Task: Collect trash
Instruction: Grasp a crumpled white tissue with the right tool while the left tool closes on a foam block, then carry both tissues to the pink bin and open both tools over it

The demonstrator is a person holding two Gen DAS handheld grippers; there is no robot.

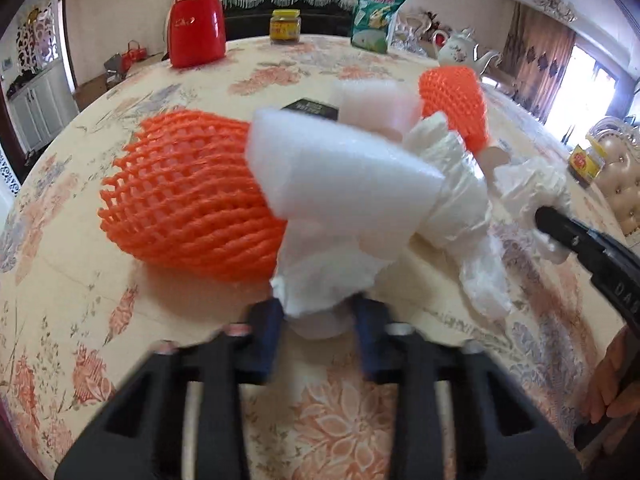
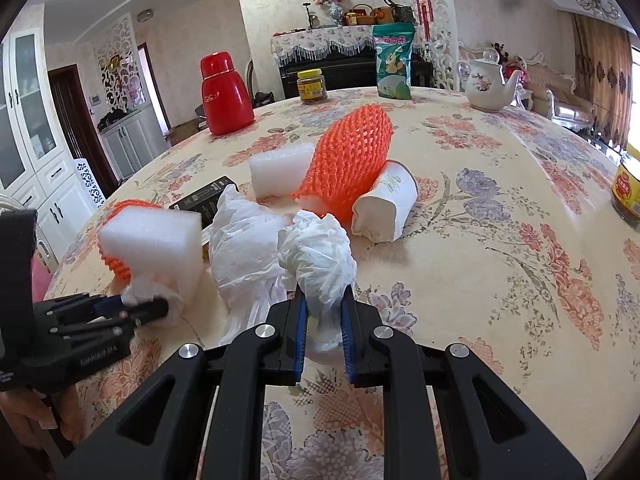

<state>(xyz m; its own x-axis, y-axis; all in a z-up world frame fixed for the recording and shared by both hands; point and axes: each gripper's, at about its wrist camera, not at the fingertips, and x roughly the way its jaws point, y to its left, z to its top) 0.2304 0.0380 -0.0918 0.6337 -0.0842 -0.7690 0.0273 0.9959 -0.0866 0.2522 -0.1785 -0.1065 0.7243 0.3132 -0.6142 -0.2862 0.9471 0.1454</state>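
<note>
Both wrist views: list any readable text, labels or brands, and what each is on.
None reads in full.
"DA": raised letters on the right hand-held gripper, rest cut off.
Embossed brand on the left hand-held gripper: too blurred.
Green bag: large characters, too small to read.
Yellow-lidded jar label: unreadable.
Black box: print too small.
Paper cup: faint mark, unreadable.
Red thermos: logo, illegible.

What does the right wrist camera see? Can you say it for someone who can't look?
The right gripper pinches a crumpled white plastic bag over a flowered tablecloth. Beyond lie an orange foam net, white foam blocks and a paper cup on its side.
</note>
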